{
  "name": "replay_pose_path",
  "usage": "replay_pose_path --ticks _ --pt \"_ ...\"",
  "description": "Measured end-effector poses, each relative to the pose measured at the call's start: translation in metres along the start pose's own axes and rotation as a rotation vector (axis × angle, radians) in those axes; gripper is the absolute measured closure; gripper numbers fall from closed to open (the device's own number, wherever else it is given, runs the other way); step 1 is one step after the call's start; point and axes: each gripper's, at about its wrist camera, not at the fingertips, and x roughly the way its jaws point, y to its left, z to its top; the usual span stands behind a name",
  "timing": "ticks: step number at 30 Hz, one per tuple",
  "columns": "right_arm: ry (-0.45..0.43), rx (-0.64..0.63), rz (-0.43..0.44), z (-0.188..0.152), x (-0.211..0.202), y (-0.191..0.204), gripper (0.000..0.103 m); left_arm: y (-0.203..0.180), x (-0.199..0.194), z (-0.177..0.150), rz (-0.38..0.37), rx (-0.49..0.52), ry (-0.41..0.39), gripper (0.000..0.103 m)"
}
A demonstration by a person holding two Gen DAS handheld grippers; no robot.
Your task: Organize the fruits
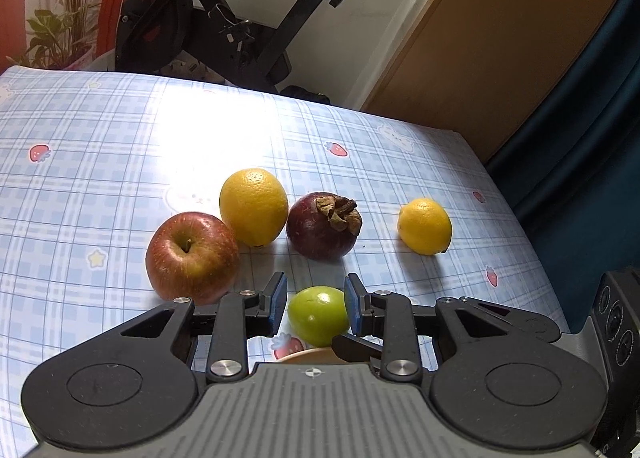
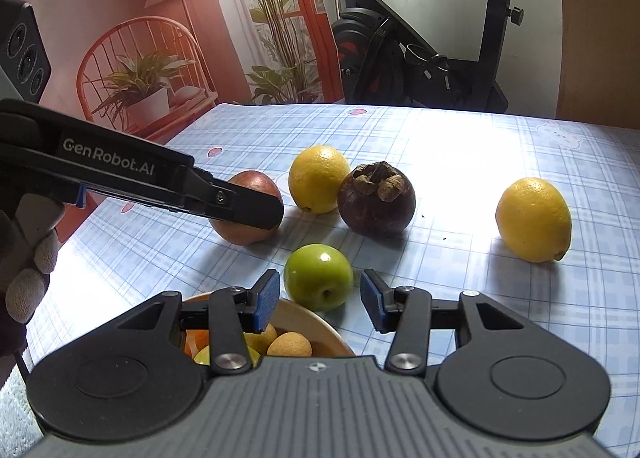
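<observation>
On the blue plaid tablecloth [image 1: 100, 145] lie a red apple [image 1: 192, 256], a lemon [image 1: 253, 206], a dark mangosteen [image 1: 323, 225] and a second lemon [image 1: 425, 225]. A small green fruit [image 1: 318, 314] rests between the open pads of my left gripper [image 1: 316, 306], not clamped. In the right wrist view my right gripper [image 2: 320, 302] is open just behind the green fruit [image 2: 319, 276], above a tan bowl [image 2: 316, 324] holding several small fruits. The left gripper's arm [image 2: 244, 203] reaches in front of the apple [image 2: 260, 185].
An exercise bike [image 1: 224, 17] and a brown door [image 1: 500, 37] stand beyond the table's far edge. A dark blue curtain [image 1: 600, 137] hangs at the right. Potted plants and a wicker chair [image 2: 140, 69] show at the left.
</observation>
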Motion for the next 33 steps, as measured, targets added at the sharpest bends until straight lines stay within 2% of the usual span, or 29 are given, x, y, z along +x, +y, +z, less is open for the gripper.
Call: replay_pose_path --ticks 11,21,24,33 --pt "0.035 0.079 0.069 0.002 0.015 -0.015 0.054 0.006 0.028 0.004 -0.027 -0.017 0.066 0.07" --pt "0.053 0.117 0.092 0.004 0.022 -0.017 0.055 0.009 0.037 0.005 -0.05 -0.019 0.084 0.07" --pt "0.045 0.103 0.082 0.003 0.019 -0.014 0.055 0.007 0.036 0.004 -0.058 -0.012 0.082 0.073" --pt "-0.006 0.068 0.055 0.006 0.001 -0.004 0.058 -0.002 0.014 -0.001 -0.066 0.022 0.051 0.074"
